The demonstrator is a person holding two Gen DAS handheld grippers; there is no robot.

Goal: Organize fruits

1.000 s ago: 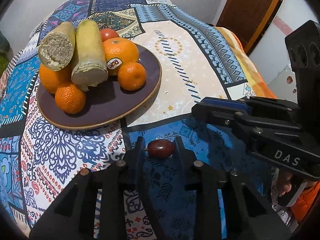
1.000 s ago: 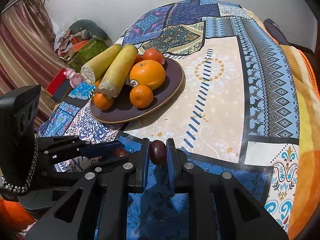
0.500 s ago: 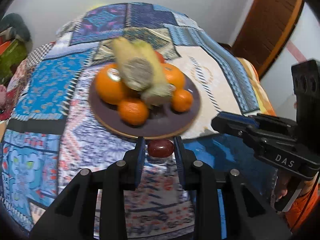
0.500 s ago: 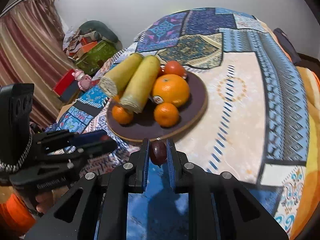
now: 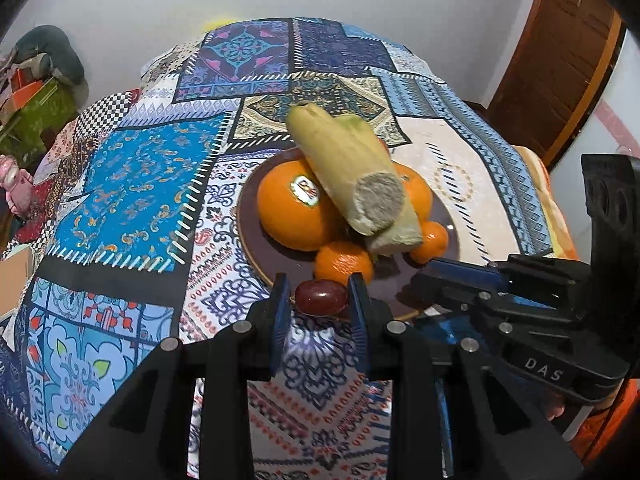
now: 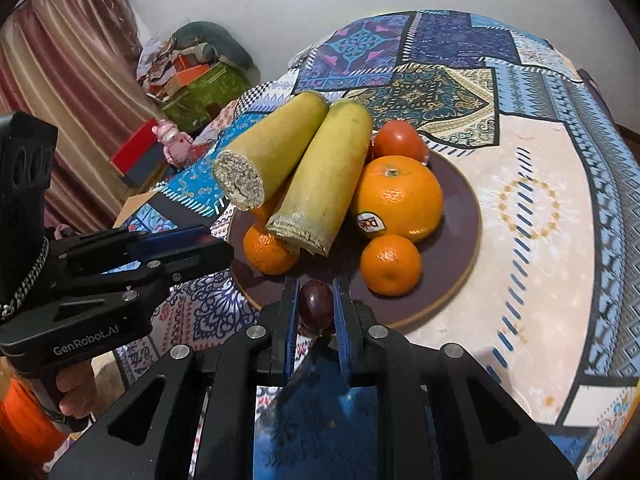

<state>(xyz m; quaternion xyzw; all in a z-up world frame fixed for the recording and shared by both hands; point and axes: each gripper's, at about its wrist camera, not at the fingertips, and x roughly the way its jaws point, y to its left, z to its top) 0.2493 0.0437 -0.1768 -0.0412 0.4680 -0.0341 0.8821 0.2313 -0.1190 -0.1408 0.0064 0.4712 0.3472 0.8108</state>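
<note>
My left gripper (image 5: 319,300) clamped on a dark red grape (image 5: 321,297), my right gripper (image 6: 316,304) clamped on a second grape (image 6: 316,305), both over the brown plate's (image 6: 456,280) six o'clock rim, oranges (image 6: 398,197) and cane pieces (image 6: 324,178) piled at twelve o'clock.

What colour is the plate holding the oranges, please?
The plate is dark purple-brown with a tan rim, clearest in the right wrist view.
</note>
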